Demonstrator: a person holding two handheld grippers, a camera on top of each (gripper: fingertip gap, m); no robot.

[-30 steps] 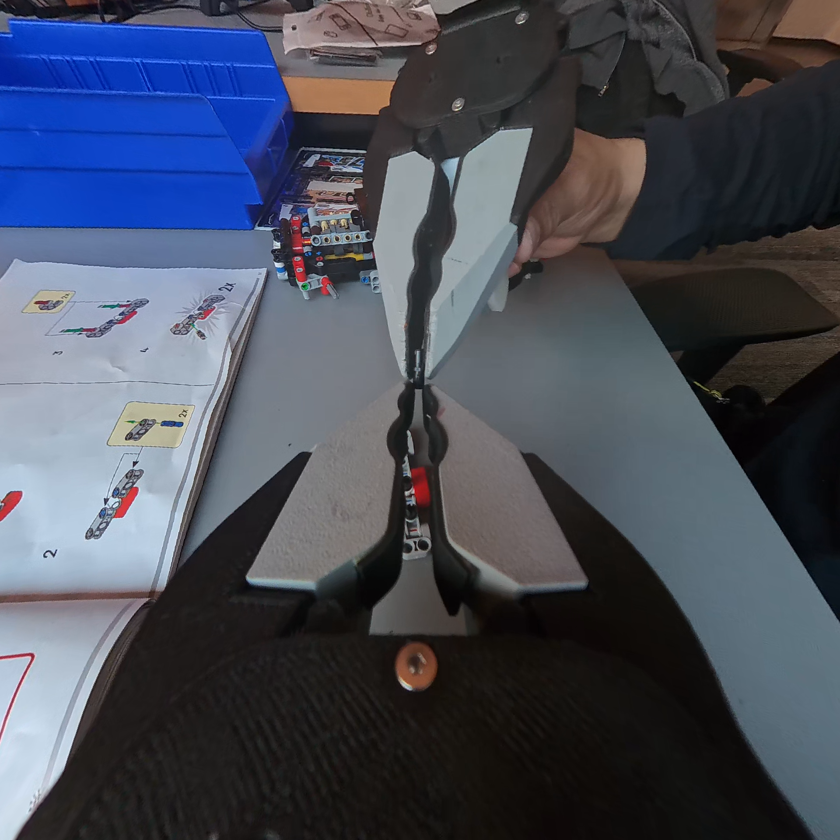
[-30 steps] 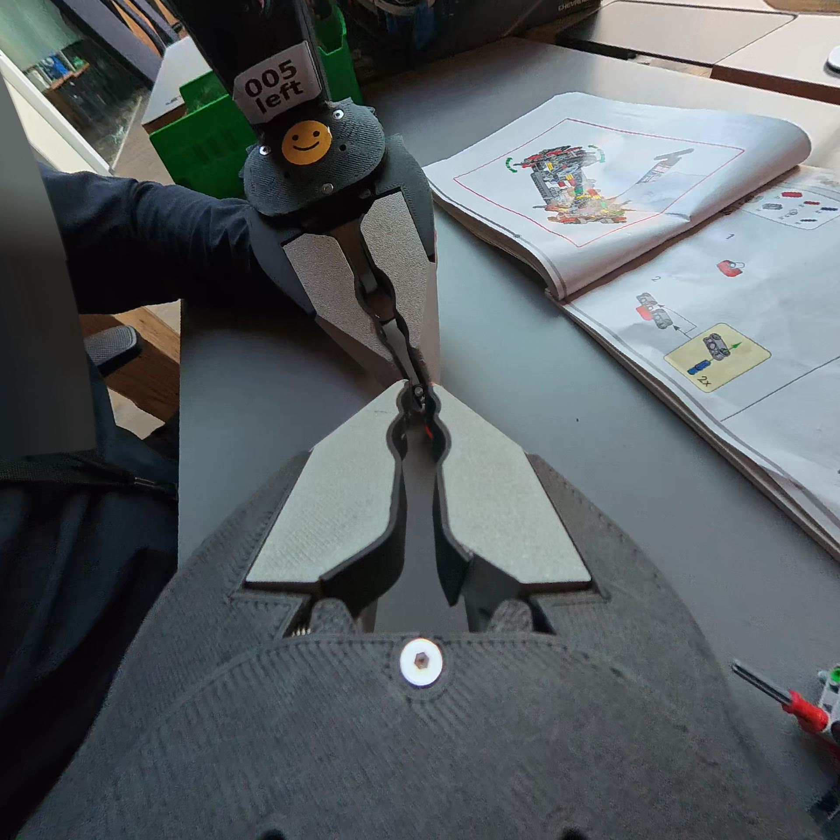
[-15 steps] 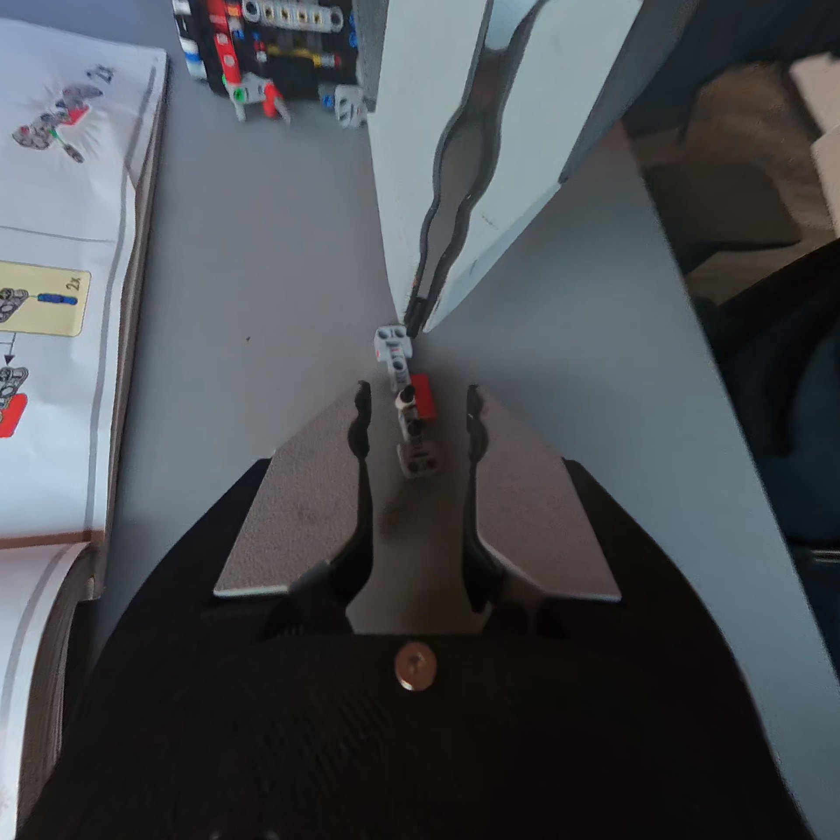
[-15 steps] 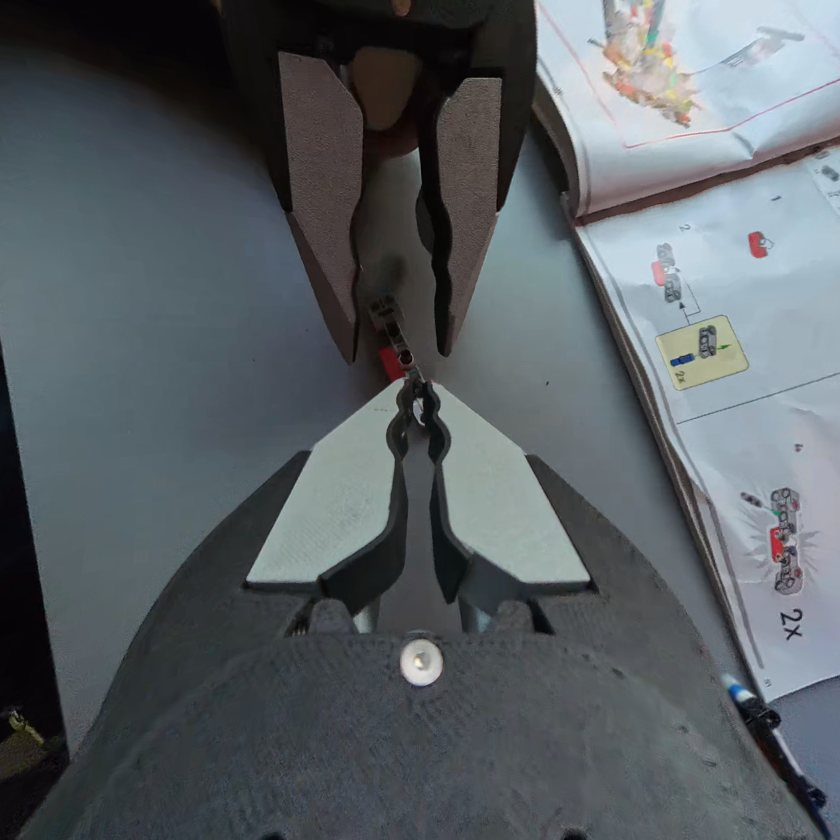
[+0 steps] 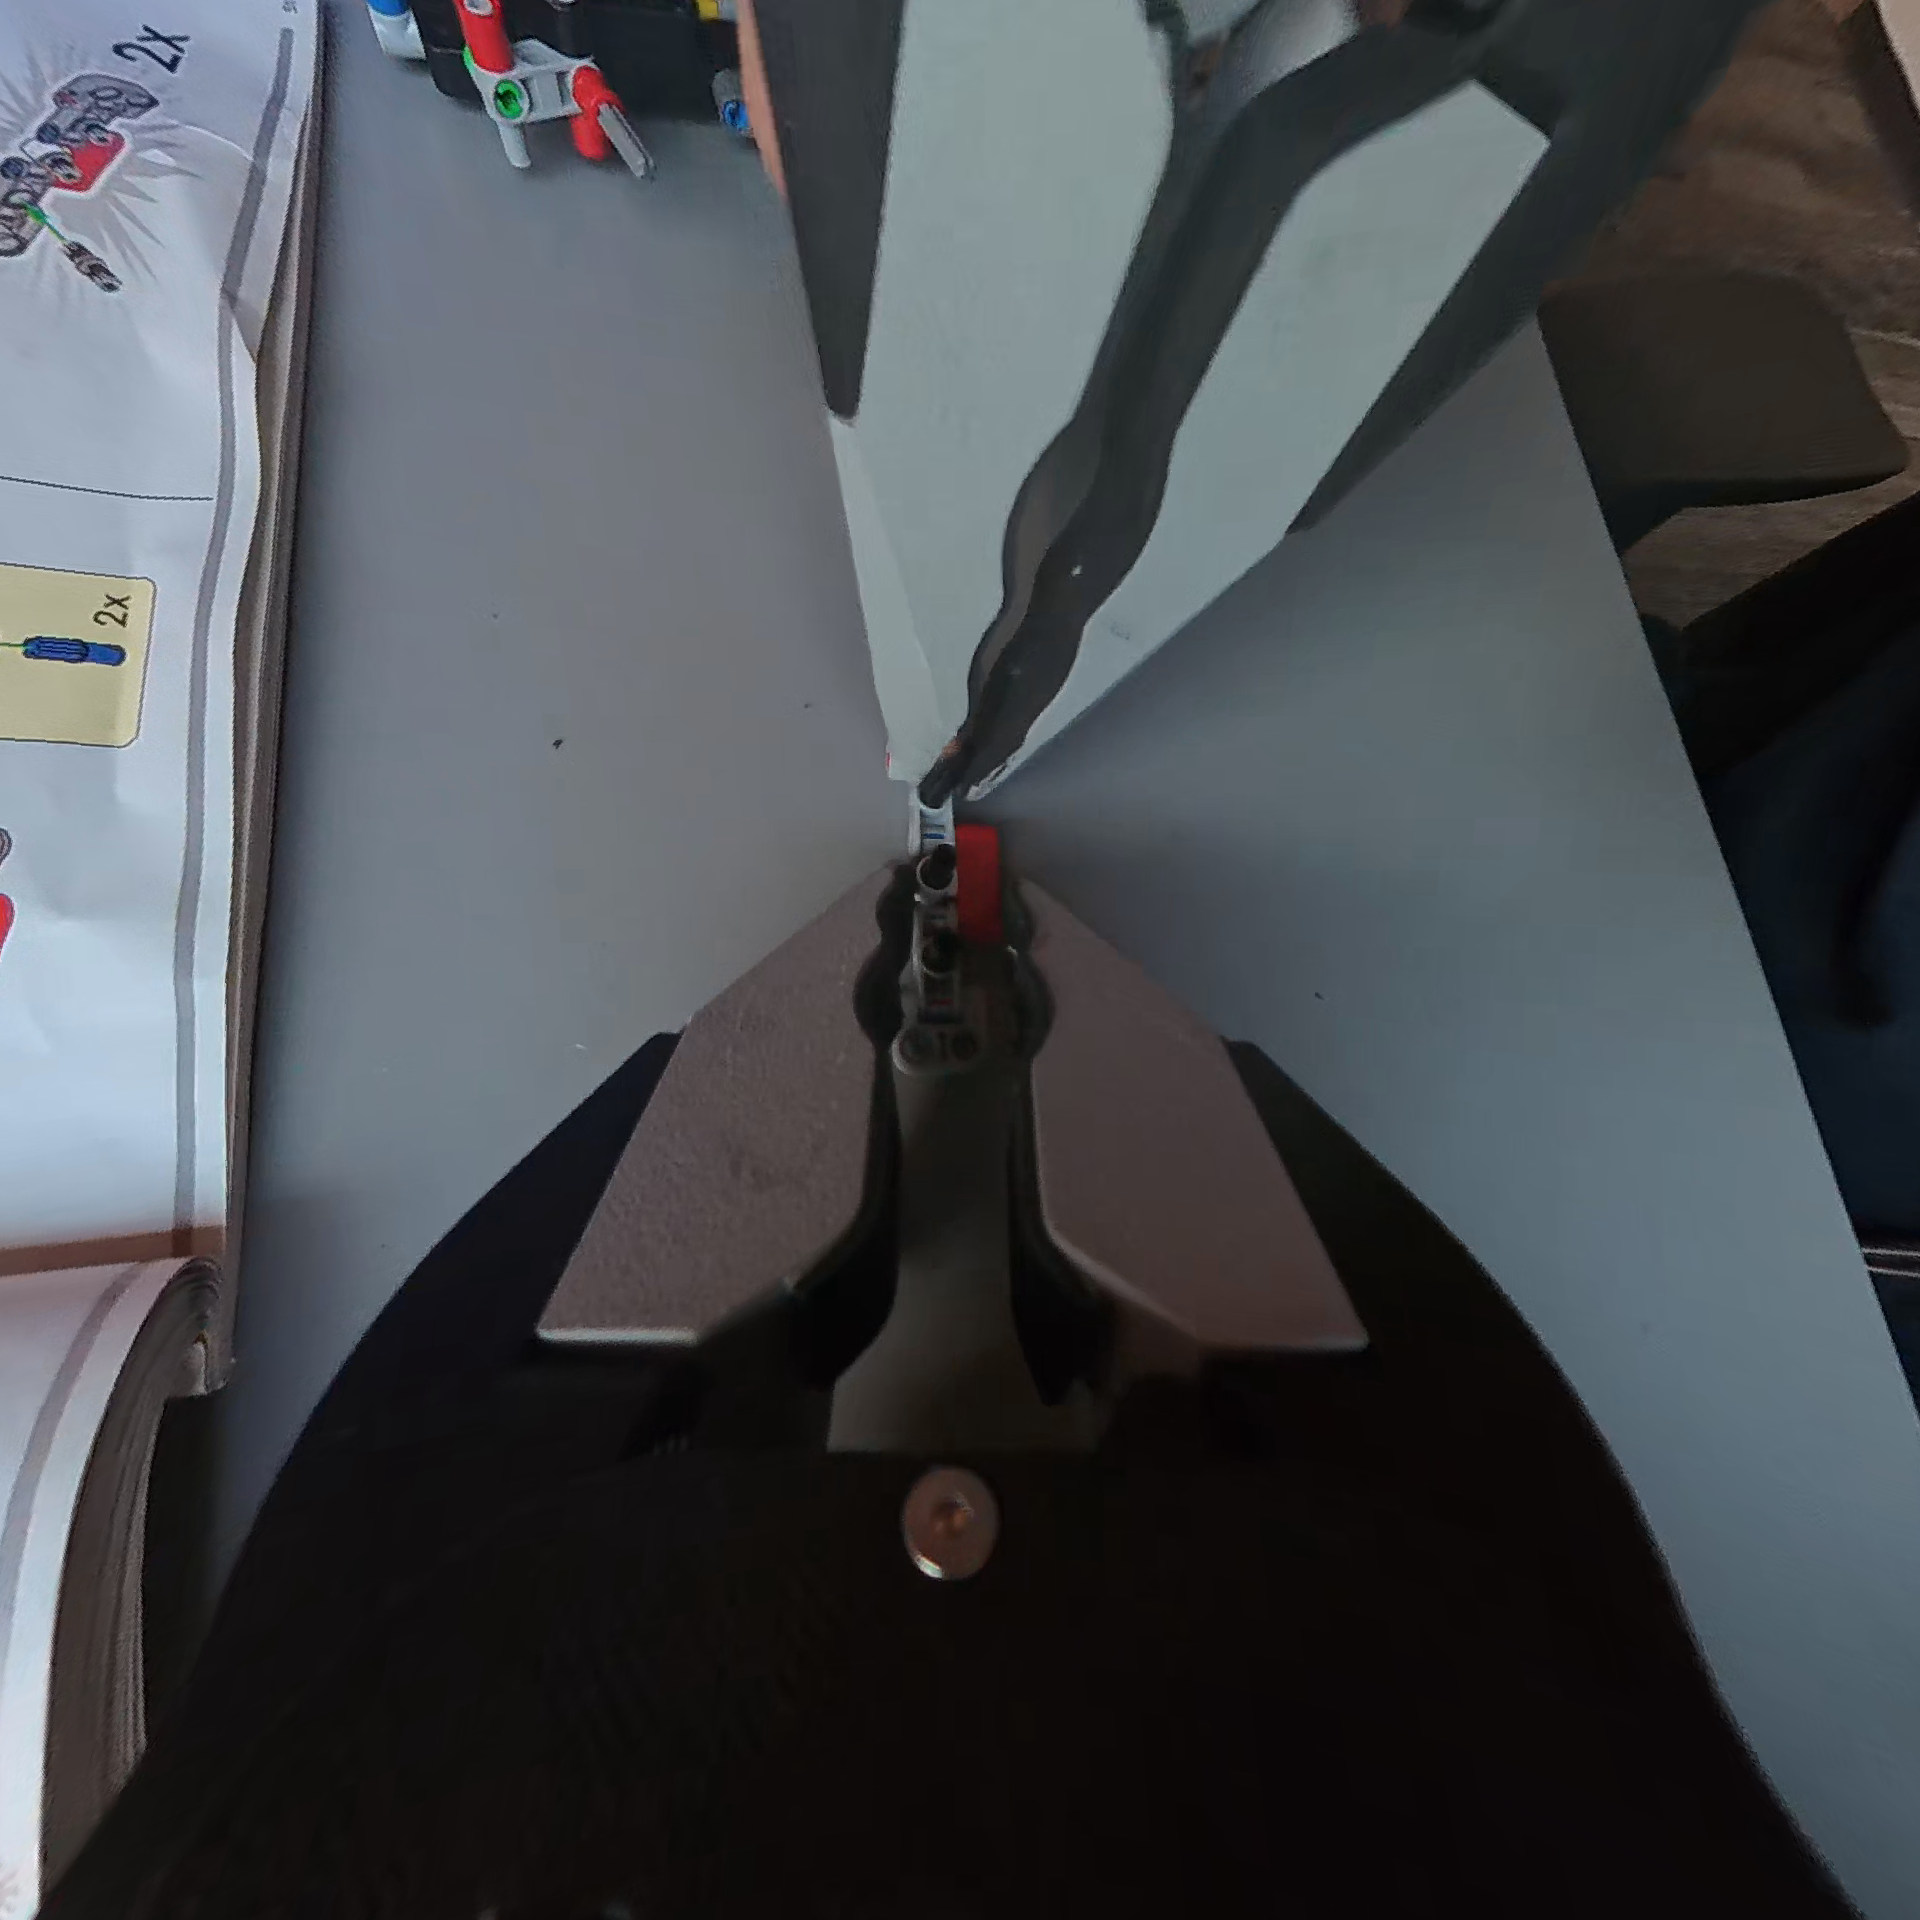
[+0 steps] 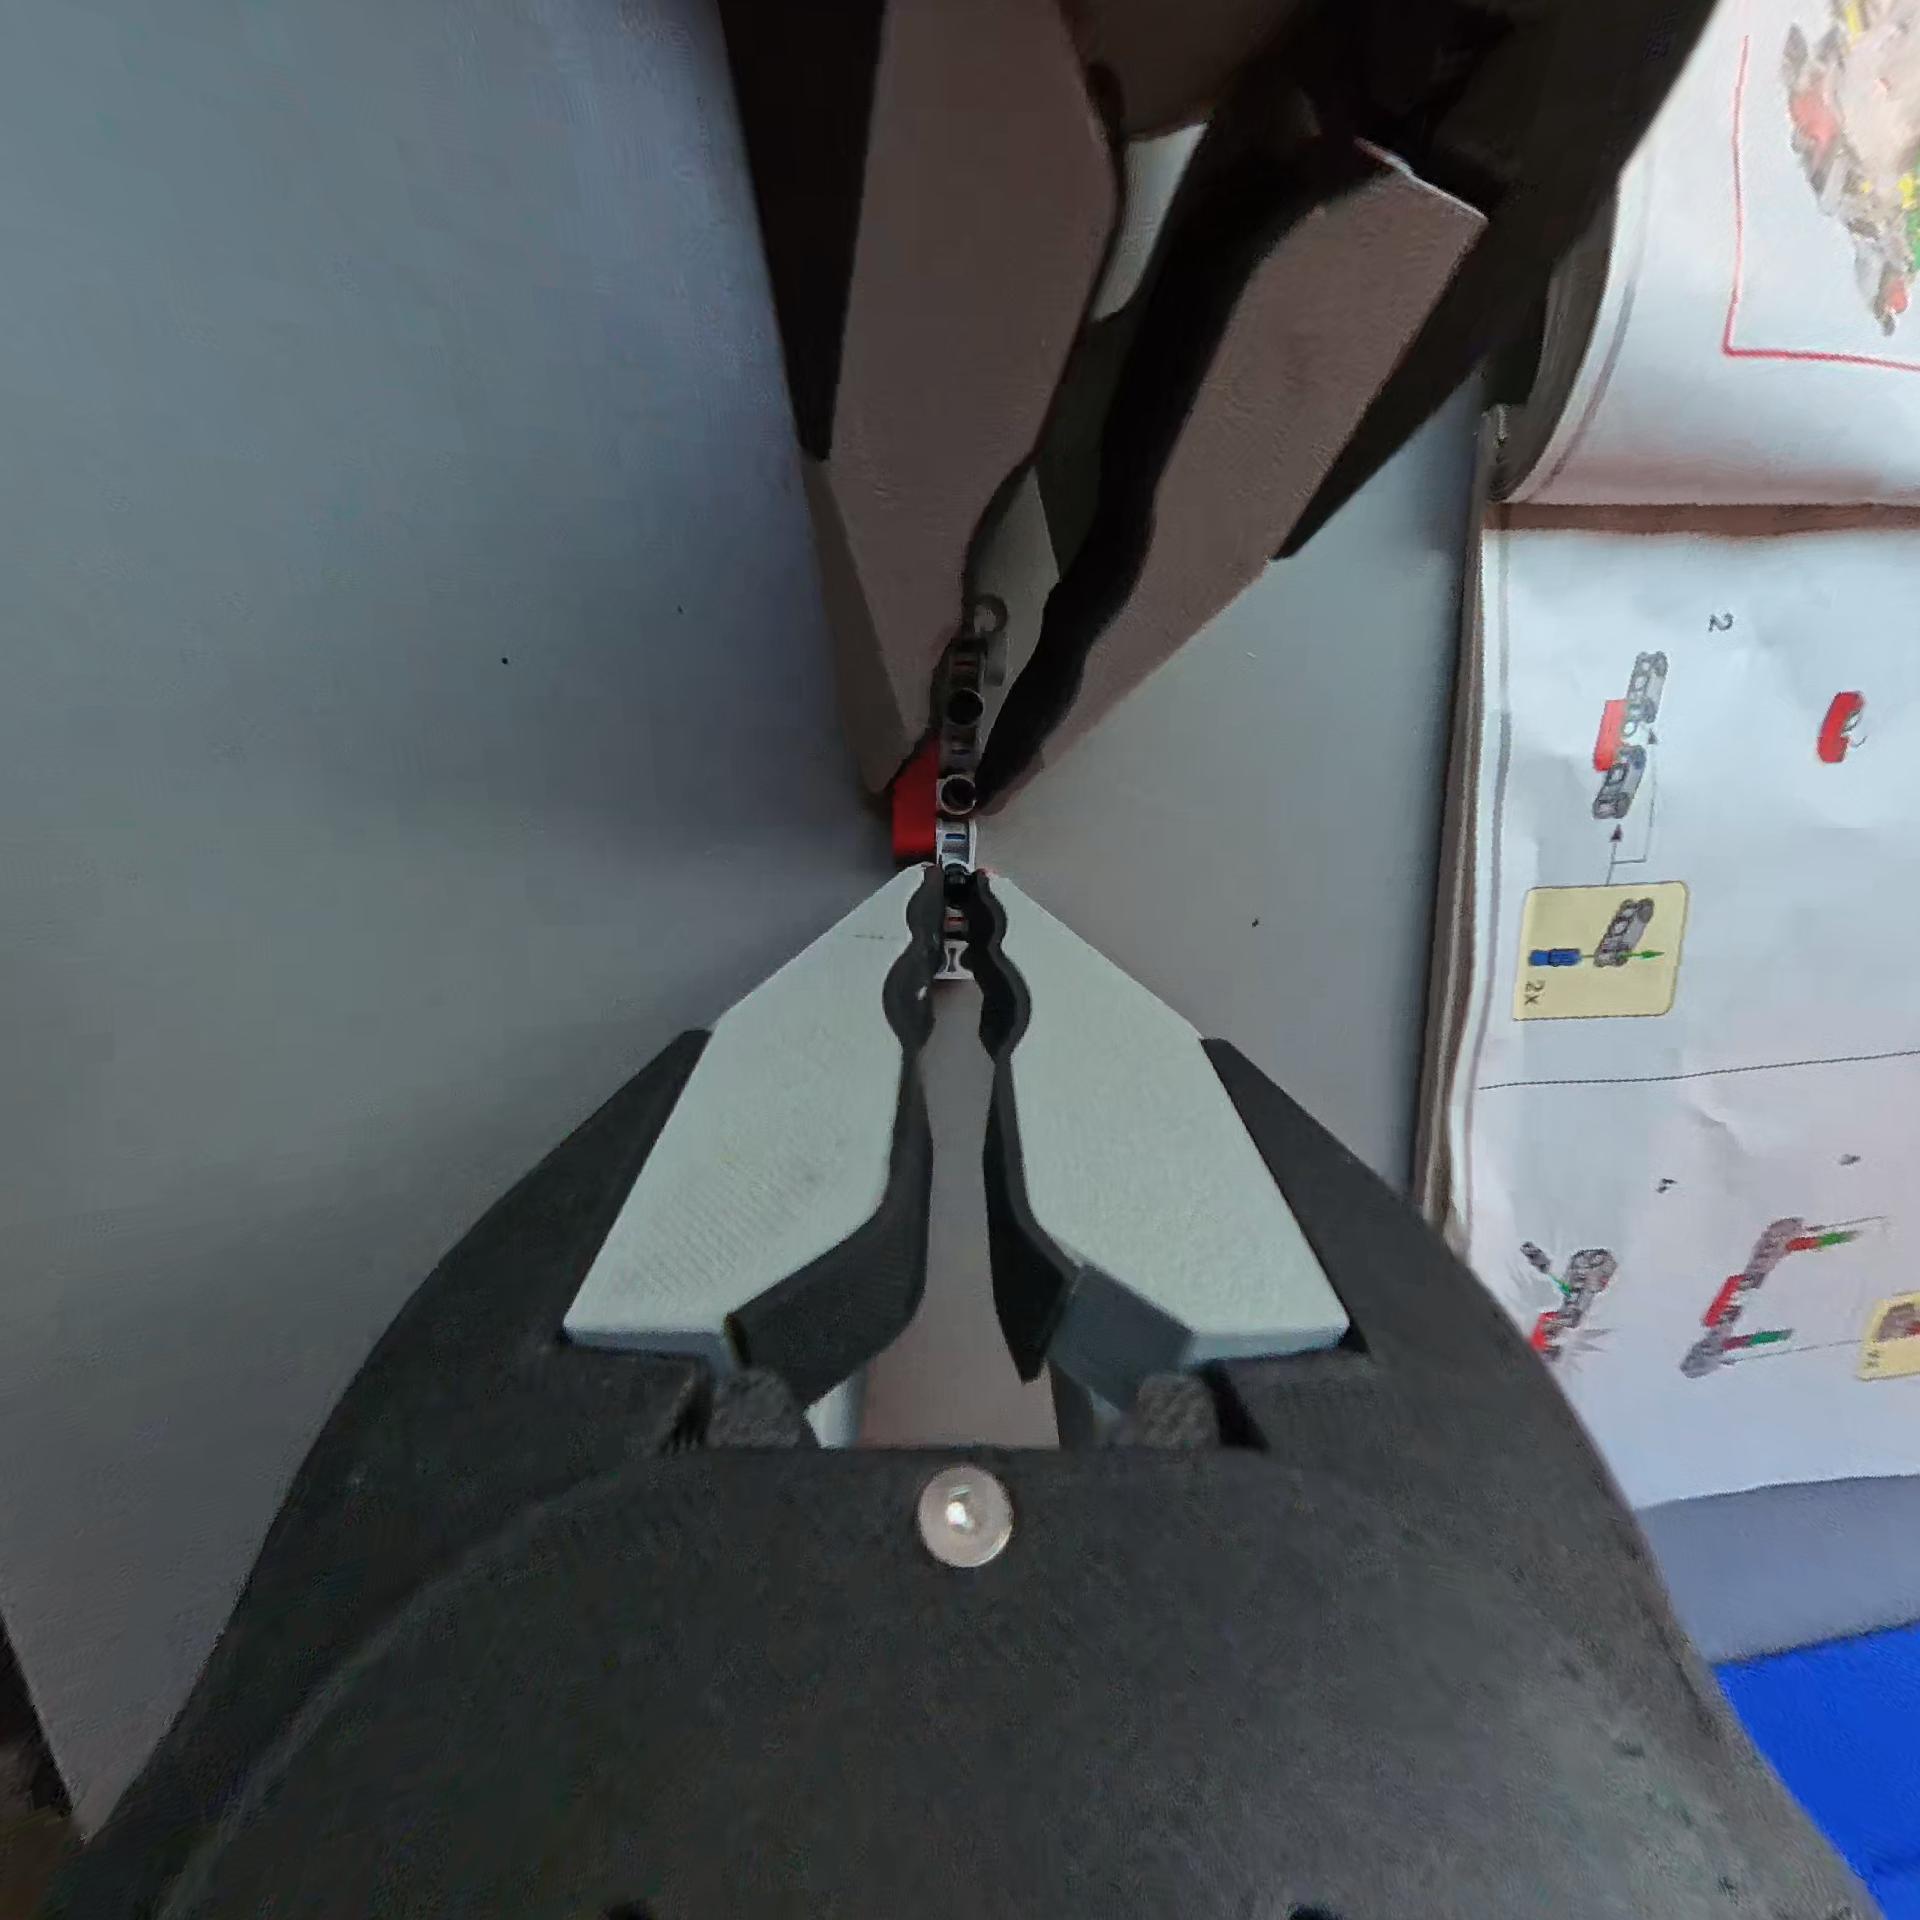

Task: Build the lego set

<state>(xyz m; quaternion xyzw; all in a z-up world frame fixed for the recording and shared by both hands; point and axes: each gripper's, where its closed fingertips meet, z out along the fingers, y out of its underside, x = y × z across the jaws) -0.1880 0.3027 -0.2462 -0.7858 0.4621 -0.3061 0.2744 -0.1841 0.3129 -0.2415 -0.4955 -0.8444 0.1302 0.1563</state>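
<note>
- Left wrist view: the left gripper, grey-padded with black wavy fingers, has its jaws drawn in on a short grey plastic building-toy beam with holes and a red block on its side. The red block sits against the right-hand finger, and the beam's round end shows deeper in between the fingers.
- Same view: the right gripper comes in from the top, tips together, pinching the beam's far end just above the grey table.
- Same view: an open white instruction booklet lies at the left edge, and a black, red and grey toy-brick assembly stands at the top.
- Right wrist view: the right gripper is clamped on the near end of the beam, both black fingertips pressing its sides.
- Same view: the left gripper reaches down from the top and grips the beam's other end, the red block on the beam's left side.
- Same view: the booklet lies at the right, and a blue surface shows in the lower right corner.
</note>
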